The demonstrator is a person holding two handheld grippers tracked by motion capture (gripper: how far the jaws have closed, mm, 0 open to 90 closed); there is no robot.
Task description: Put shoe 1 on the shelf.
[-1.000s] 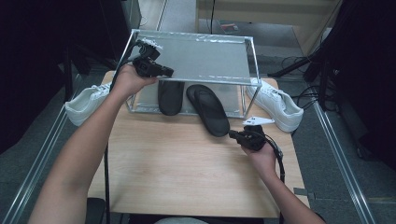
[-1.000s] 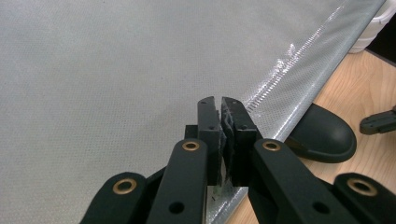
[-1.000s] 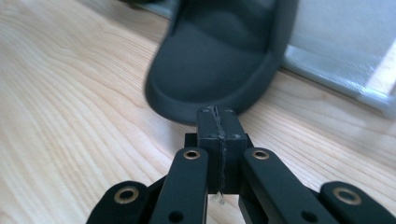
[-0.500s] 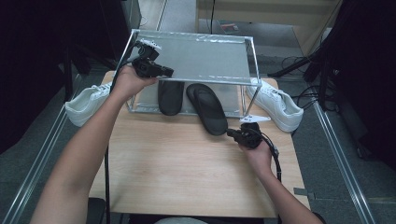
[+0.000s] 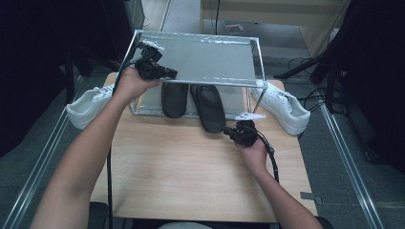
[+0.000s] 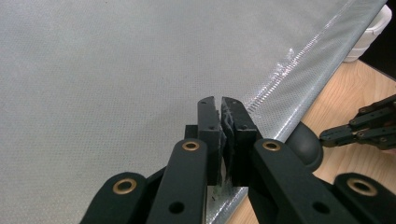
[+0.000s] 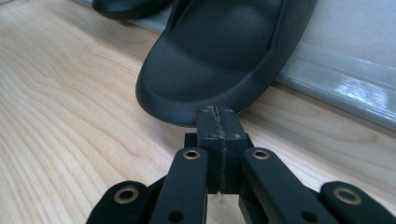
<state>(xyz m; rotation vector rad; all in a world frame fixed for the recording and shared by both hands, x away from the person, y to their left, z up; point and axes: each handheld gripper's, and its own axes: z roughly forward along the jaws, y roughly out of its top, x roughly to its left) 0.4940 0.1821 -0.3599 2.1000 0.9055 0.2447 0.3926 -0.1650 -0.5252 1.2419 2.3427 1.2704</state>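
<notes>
A silver-framed rack [image 5: 205, 57] with grey mesh shelves stands at the table's far side. My left gripper [image 5: 171, 74] sits at the left front of the top shelf [image 6: 93, 84]. It is shut, with a thin grey strip of the shelf's front edge [image 6: 289, 74] pinched between its pads. Two black slippers lie on the lower shelf. The right slipper [image 5: 208, 107] sticks out over the table. My right gripper [image 5: 229, 131] is shut and empty, and its tip [image 7: 217, 112] is right against that slipper's rounded end [image 7: 219, 51].
The other black slipper [image 5: 173, 99] lies further in, left of the first. One white sneaker [image 5: 88, 107] lies left of the rack and another [image 5: 282, 105] to its right. The wooden table [image 5: 181, 171] is bare in front. Dark floor and rails flank it.
My right hand has moved left and slightly away from me, bringing its shut gripper up to the end of the protruding slipper. The left hand and the rack have stayed still.
</notes>
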